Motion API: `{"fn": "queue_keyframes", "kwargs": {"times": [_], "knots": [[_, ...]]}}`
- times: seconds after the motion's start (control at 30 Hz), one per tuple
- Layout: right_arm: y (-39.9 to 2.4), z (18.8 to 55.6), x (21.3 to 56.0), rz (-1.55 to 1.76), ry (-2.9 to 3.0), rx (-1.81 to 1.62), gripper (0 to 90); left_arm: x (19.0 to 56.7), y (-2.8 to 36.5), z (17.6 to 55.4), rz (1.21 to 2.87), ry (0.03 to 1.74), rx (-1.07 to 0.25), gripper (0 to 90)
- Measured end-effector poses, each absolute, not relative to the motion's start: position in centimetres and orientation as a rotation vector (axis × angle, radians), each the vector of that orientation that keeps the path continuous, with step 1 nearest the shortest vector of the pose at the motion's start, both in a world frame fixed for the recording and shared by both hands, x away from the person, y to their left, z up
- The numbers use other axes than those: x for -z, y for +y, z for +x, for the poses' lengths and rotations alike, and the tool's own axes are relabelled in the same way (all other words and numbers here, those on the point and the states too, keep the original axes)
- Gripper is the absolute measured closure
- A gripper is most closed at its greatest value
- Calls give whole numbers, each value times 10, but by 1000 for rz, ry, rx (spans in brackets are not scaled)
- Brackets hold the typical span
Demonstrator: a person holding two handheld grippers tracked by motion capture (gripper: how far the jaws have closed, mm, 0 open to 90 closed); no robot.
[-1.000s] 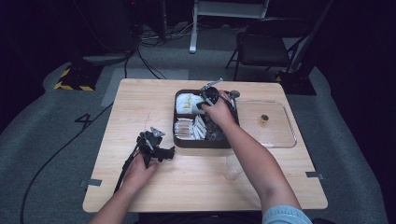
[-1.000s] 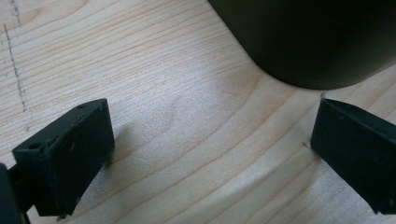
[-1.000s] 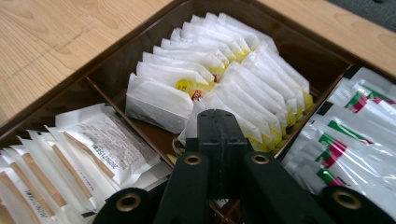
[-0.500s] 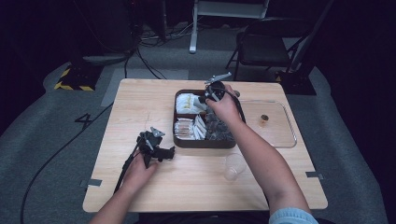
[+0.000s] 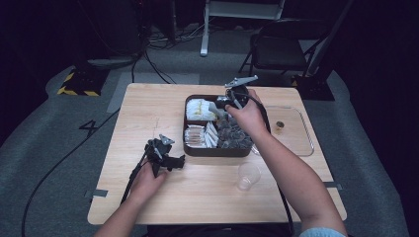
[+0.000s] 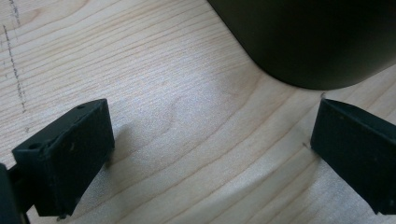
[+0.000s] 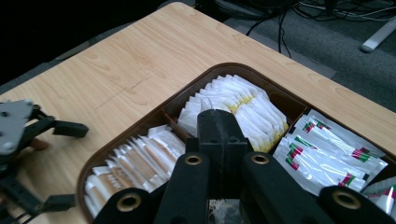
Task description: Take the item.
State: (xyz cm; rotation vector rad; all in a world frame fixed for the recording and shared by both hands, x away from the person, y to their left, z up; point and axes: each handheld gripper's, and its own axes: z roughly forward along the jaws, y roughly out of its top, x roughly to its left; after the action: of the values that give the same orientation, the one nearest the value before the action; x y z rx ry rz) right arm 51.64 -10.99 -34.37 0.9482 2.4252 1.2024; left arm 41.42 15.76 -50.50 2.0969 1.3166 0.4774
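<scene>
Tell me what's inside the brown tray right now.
The brown tray holds sachets sorted by compartment: white-yellow packets, tan packets, red-green striped packets. The right hand-held gripper covers the middle; dark packets sit nearer the person.

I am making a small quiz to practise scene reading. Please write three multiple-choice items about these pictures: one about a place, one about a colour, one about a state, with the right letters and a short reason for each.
1. Where does the clear plastic cup stand?
A. inside the brown tray
B. on the table, on the near side of the tray
C. on the floor

2. What colour is the compartment tray?
A. dark brown
B. white
C. blue

3. How do the jaws of the left gripper stand?
A. shut on a packet
B. shut on nothing
C. wide apart over bare wood

Answers:
1. B, the high view shows the cup on the wood toward the person's edge.
2. A, its rim is dark brown in the high view and the right gripper view.
3. C, the left gripper view shows wood grain between the jaws.
</scene>
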Motion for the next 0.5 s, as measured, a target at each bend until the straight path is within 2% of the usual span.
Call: {"fn": "queue_keyframes", "kwargs": {"times": [0.5], "knots": [[-151,464,313,961,2368,-1280,900,505,158,414,2097,1317,-476,0]]}}
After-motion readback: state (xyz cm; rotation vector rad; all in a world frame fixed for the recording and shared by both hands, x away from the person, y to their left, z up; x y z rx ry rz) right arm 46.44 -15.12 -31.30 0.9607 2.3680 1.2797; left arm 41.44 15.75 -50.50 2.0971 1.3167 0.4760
